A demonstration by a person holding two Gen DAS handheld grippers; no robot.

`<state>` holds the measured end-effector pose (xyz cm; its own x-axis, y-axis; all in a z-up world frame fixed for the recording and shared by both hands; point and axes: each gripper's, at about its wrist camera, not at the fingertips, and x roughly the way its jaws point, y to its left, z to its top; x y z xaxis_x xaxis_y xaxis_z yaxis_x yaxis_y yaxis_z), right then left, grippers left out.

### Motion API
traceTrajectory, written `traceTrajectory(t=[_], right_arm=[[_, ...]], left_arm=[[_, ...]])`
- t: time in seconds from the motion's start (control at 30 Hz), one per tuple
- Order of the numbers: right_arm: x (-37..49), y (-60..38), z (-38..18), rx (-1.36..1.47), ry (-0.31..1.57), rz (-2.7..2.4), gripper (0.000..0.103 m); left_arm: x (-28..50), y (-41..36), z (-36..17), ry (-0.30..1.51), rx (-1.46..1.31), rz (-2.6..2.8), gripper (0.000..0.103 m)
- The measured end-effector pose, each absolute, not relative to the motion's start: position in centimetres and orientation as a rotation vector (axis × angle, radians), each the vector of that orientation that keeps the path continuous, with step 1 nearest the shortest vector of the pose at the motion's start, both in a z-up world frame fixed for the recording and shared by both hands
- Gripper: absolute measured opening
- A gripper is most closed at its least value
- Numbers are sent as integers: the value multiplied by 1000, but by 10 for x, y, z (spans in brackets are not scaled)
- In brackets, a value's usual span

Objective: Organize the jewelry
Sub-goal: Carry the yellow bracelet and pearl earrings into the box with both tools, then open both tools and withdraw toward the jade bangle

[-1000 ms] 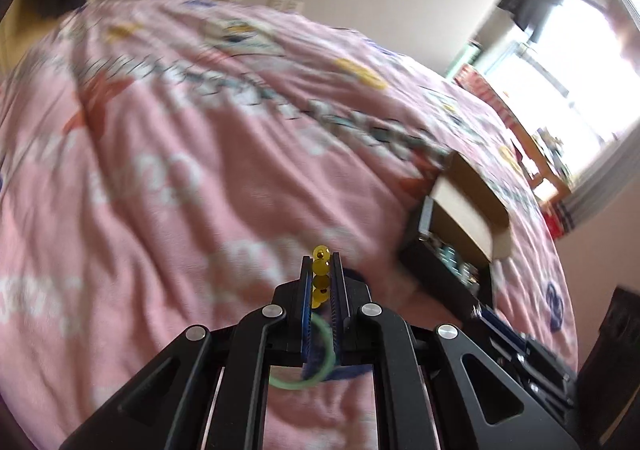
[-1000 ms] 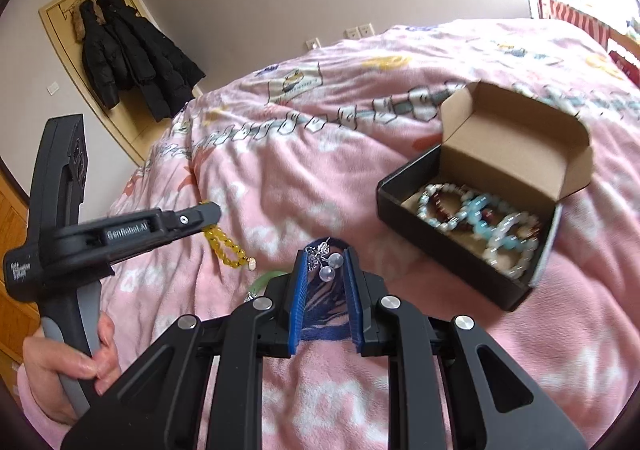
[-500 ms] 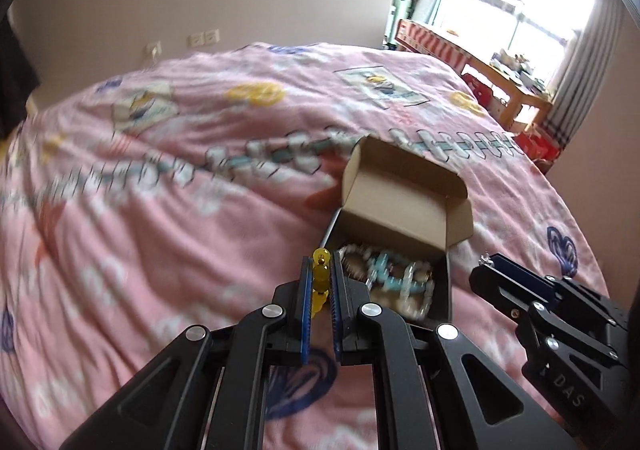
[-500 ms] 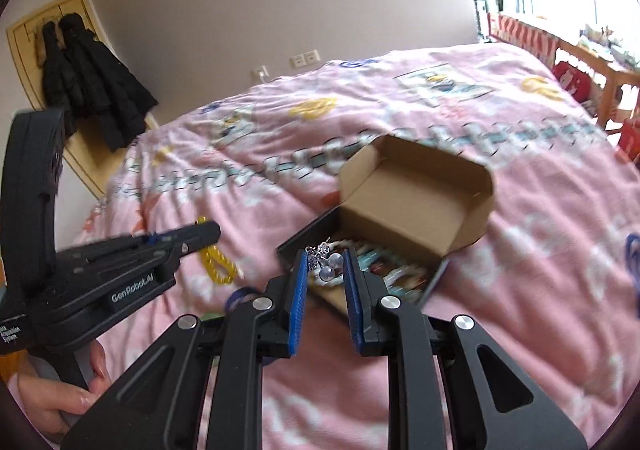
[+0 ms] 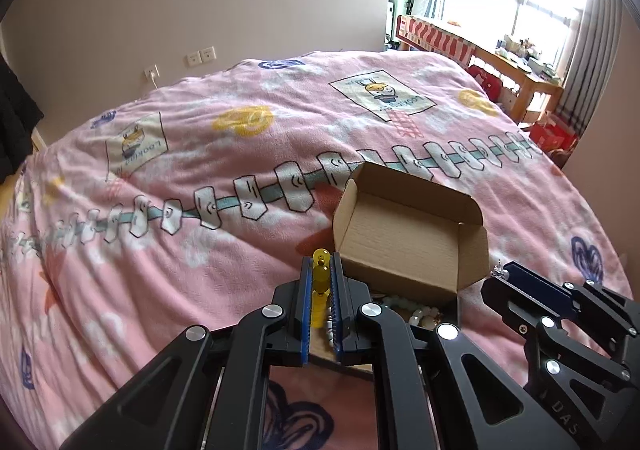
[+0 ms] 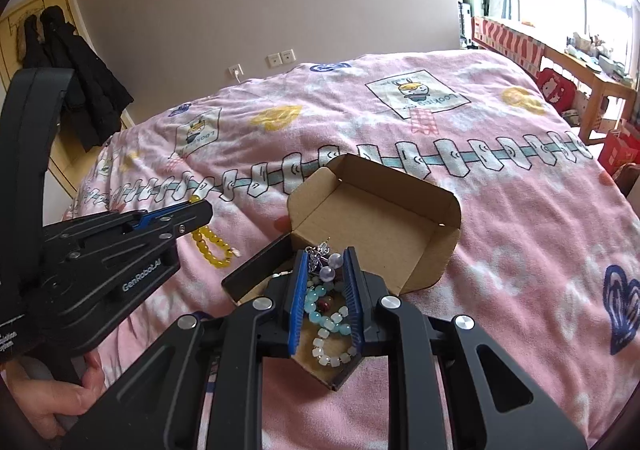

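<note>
Left gripper (image 5: 321,262): the jaws are closed almost completely, and a yellow bead bracelet (image 5: 320,282) is pinched between the blue pads; in the right wrist view the rest of the strand is seen hanging as a loop below the tips, above the pink bedspread (image 5: 160,250).
Right gripper (image 6: 326,262): the jaws are narrowed to a small gap, and a silver charm piece with pale round beads (image 6: 326,264) is clamped at the fingertips; it is held above the near end of the box.
Box (image 6: 380,226): a black cardboard box with a brown inside is set on the bedspread, its lid flap stood open at the far side.
Box contents: several bracelets of pale blue, white and dark red beads (image 6: 328,322) are lain inside, seen between the right fingers.
Relative position: the left gripper is held just left of the box, the right gripper over it.
Hand (image 6: 52,402): the left gripper's handle is grasped at the lower left edge.
</note>
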<state>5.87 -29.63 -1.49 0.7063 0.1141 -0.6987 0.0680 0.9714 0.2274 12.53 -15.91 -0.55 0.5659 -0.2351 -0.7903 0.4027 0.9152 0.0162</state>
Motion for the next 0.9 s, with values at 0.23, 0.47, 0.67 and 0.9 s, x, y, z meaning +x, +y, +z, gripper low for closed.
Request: traceTrajectory(t=[0.23, 0.47, 0.67, 0.9], right_arm=[[62, -301, -14, 254, 796, 12, 21], [48, -300, -5, 270, 757, 3, 38], [24, -281, 12, 213, 698, 41, 61], [10, -229, -10, 187, 787, 176, 70]], left_arm=[[126, -159, -6, 901, 165, -378, 20], [114, -135, 13, 826, 153, -312, 67], [96, -81, 11, 879, 194, -263, 73], [67, -3, -30, 1048, 108, -174, 73]])
